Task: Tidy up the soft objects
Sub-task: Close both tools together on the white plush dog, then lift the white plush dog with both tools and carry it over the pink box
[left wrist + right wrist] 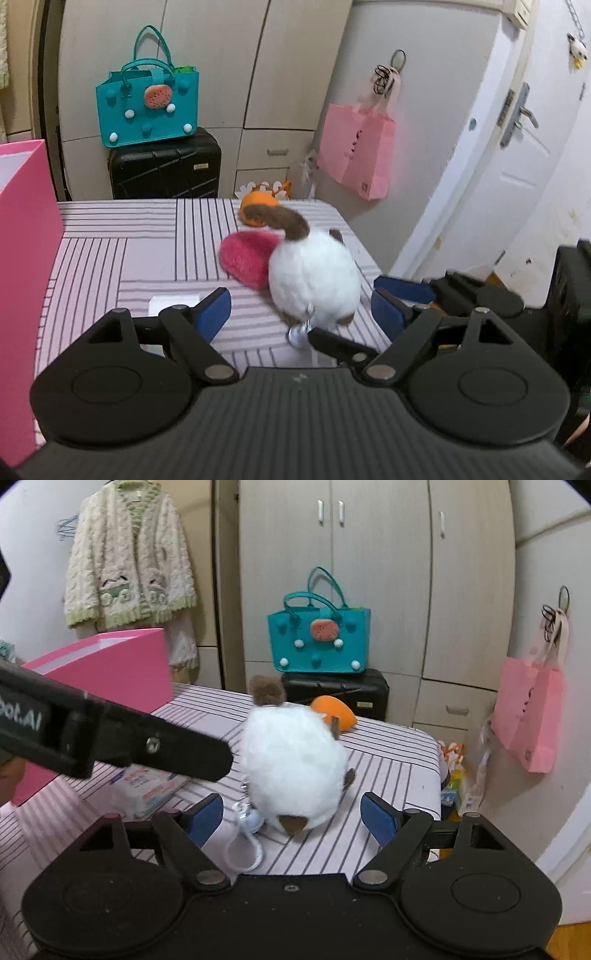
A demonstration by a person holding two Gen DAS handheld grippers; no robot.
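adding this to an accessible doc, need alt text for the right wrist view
A fluffy white plush toy with brown tufts sits on a striped table just ahead of the open right gripper. An orange toy lies behind it.

Plush cat (291, 764) sits mid-frame on the striped table (388, 775) in the right wrist view, its key ring (245, 834) trailing toward the lower left. Behind it, upper right, lies the round plush (334, 712). Left of the cat lies a tissue pack (147, 786), and the box (110, 664) stands at the table's far left. Beyond the table, a suitcase (340, 690) carries a tote bag (317, 642). In the left wrist view, a fuzzy plush (245, 258) lies touching the cat's left side.
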